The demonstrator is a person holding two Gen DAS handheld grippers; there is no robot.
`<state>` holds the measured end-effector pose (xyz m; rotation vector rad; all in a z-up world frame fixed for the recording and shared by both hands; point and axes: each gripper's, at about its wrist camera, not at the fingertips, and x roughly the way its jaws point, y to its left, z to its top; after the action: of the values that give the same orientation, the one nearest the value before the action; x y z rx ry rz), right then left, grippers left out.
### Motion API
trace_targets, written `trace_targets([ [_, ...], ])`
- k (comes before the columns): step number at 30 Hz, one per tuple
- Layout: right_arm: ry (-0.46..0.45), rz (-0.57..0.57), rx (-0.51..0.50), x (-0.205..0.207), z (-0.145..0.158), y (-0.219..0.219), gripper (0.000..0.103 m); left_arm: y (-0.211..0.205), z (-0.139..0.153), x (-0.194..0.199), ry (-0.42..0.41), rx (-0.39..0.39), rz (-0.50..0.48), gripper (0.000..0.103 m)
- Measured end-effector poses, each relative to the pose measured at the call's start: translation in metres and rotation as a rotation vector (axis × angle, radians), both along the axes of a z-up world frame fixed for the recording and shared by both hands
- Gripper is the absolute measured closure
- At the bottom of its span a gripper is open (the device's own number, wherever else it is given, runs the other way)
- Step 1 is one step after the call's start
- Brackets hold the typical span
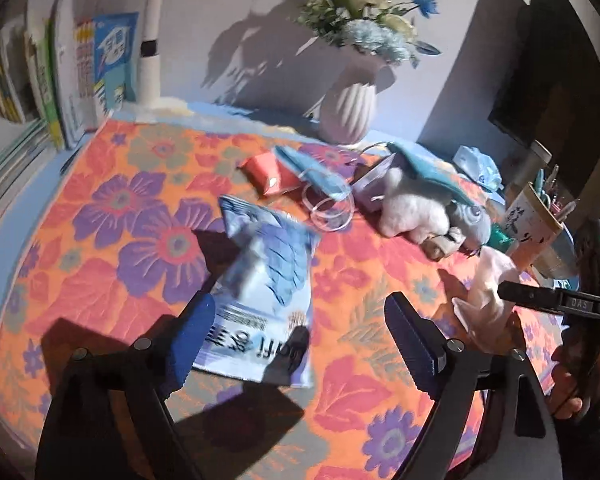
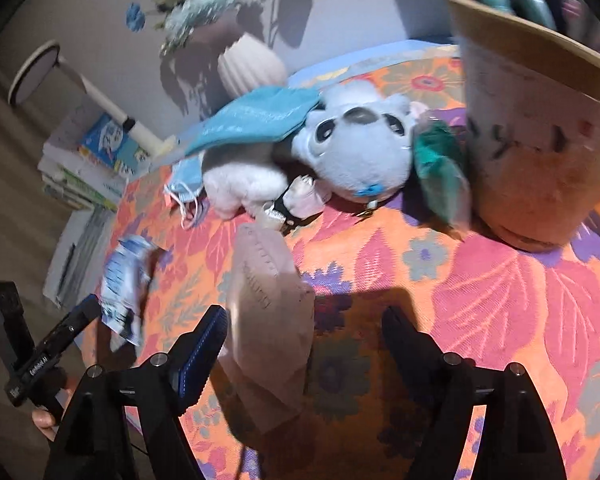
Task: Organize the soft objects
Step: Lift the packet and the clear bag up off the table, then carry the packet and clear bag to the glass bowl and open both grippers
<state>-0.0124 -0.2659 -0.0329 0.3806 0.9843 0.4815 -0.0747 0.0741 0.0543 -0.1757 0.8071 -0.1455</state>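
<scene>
Blue-and-white soft tissue pack (image 1: 266, 300) lying flat on orange flowered cloth (image 1: 100, 280), at twelve o'clock from left gripper (image 1: 300, 336), between jaws spread wide, pads clear of it. Pale pink crumpled plastic pouch (image 2: 270, 320) at eleven o'clock from right gripper (image 2: 304, 344), jaws likewise apart, gripping nothing. Grey-white plush panda (image 2: 340, 152) under teal cloth (image 2: 256, 118), at twelve o'clock, beside tan paper cup (image 2: 540, 140).

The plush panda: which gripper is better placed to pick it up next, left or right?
Probably the right gripper. Its open jaws point toward the plush panda, just beyond the pink packet. The left gripper, also open, sits over the blue-white packet, with the panda farther off to its right.
</scene>
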Motion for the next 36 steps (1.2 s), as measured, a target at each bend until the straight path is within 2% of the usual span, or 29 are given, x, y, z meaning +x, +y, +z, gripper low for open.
trace_targets([
  [4,0.002,0.03,0.033,-0.008,-0.004,0.009,0.021,-0.014,-0.011,0.023,0.042,0.145,0.064,0.014],
  [6,0.009,0.037,0.023,-0.011,-0.008,0.014,0.021,-0.019,-0.018,0.03,0.064,0.19,0.069,0.014],
  [8,-0.004,0.034,0.007,-0.011,-0.011,0.019,0.014,-0.024,-0.027,0.036,0.076,0.256,0.077,0.014],
  [10,-0.019,0.026,0.0,-0.009,-0.01,0.025,0.012,-0.024,-0.036,0.042,0.097,0.279,0.082,0.019],
  [11,-0.026,0.02,-0.009,-0.007,-0.009,0.028,0.012,-0.022,-0.038,0.042,0.096,0.272,0.089,0.024],
  [12,-0.035,0.012,-0.022,-0.004,-0.009,0.031,0.012,-0.021,-0.039,0.042,0.095,0.265,0.092,0.036],
  [14,-0.054,0.002,-0.051,-0.001,-0.009,0.036,0.014,-0.017,-0.042,0.043,0.095,0.232,0.094,0.038],
  [15,-0.063,-0.001,-0.067,0.0,-0.009,0.038,0.017,-0.016,-0.041,0.042,0.087,0.217,0.092,0.043],
  [16,-0.081,-0.008,-0.088,0.0,-0.008,0.04,0.032,-0.015,-0.039,0.042,0.08,0.201,0.081,0.048],
  [17,-0.092,-0.006,-0.108,0.0,-0.008,0.042,0.041,-0.016,-0.038,0.041,0.071,0.195,0.077,0.049],
  [18,-0.099,-0.004,-0.116,0.0,-0.008,0.043,0.042,-0.017,-0.036,0.04,0.065,0.184,0.072,0.05],
  [20,-0.116,-0.013,-0.104,-0.001,-0.007,0.039,0.05,-0.019,-0.035,0.04,0.057,0.159,0.067,0.051],
  [23,-0.138,-0.015,-0.116,-0.003,-0.004,0.036,0.054,-0.027,-0.031,0.039,0.041,0.14,0.053,0.052],
  [30,-0.175,-0.027,-0.111,-0.012,0.013,0.027,0.056,-0.055,-0.008,0.032,-0.017,0.116,-0.013,0.052],
  [36,-0.236,-0.054,-0.139,-0.034,0.041,0.005,0.056,-0.095,0.018,0.018,-0.073,0.073,-0.121,0.052],
])
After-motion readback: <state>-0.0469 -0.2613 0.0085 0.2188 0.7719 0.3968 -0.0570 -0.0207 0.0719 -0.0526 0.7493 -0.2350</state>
